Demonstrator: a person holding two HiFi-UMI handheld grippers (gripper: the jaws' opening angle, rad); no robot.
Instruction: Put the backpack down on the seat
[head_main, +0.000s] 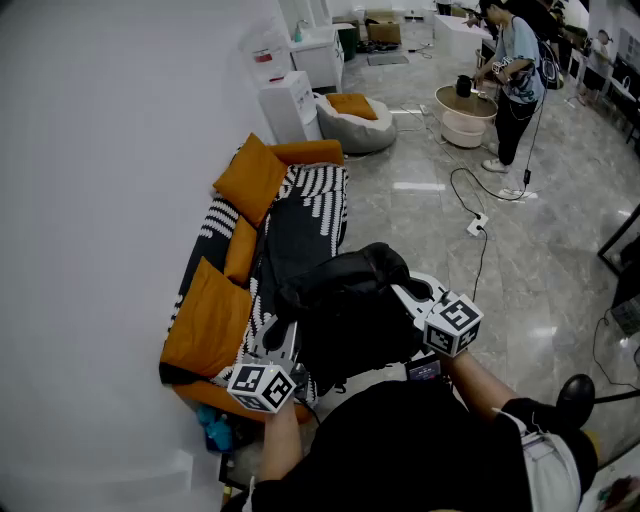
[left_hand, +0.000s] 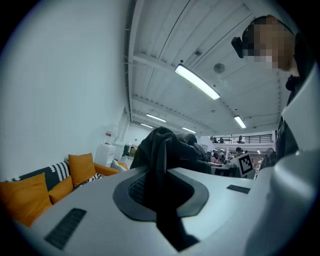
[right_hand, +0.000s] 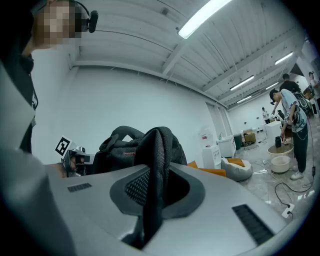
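A black backpack hangs in the air over the near end of the sofa seat, which wears a black-and-white patterned cover. My left gripper holds it from the left, the right gripper from the right. In the left gripper view the jaws are shut on a black strap, with the bag's bulk just ahead. The right gripper is likewise shut on a mesh-padded strap, the backpack behind it. The bag's underside and the seat below it are hidden.
Orange cushions line the sofa back against the white wall. Beyond the sofa stand a water dispenser and a beanbag. A person stands by a round tub. A cable with a power strip lies on the floor.
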